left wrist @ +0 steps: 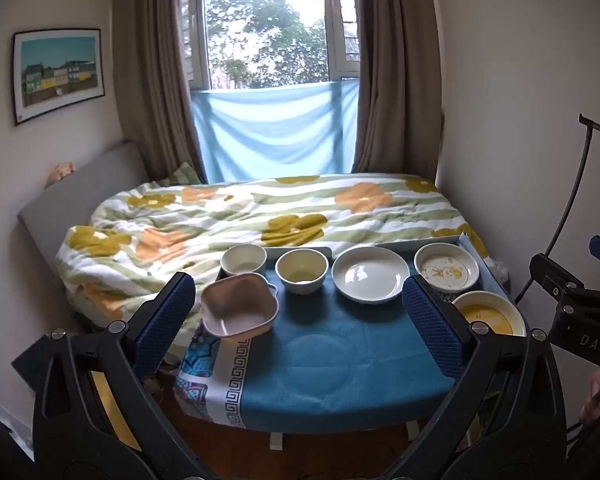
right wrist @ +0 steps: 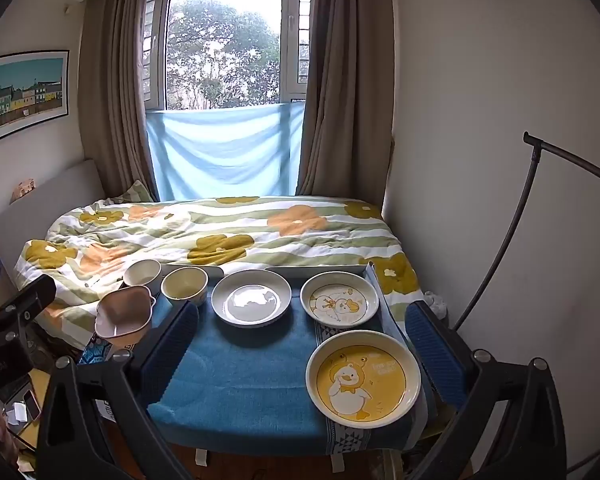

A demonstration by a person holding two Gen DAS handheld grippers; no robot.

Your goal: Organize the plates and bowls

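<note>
Bedroom conditions are recorded first: a bed with a flowered quilt fills the floor below a curtained window, and it butts against the far edge of a small table covered by a blue cloth.

The near half of the cloth is seen bare in the left wrist view, and open room is noted between the crockery and the front edge.

Along the far edge a cream bowl, a yellow-lined bowl, a plain white plate and a duck-print plate are set in a row, near one another but apart.

A yellow duck plate is placed at the right edge near the front corner; it is shown whole in the right wrist view only, being half hidden behind a finger in the left.

A pink square bowl is seen at the left edge, partly overhanging the cloth border.

The left gripper is held spread wide above the cloth with nothing between its pads, and the right gripper is likewise parted and unloaded.

A black stand is noted by the right wall.
</note>
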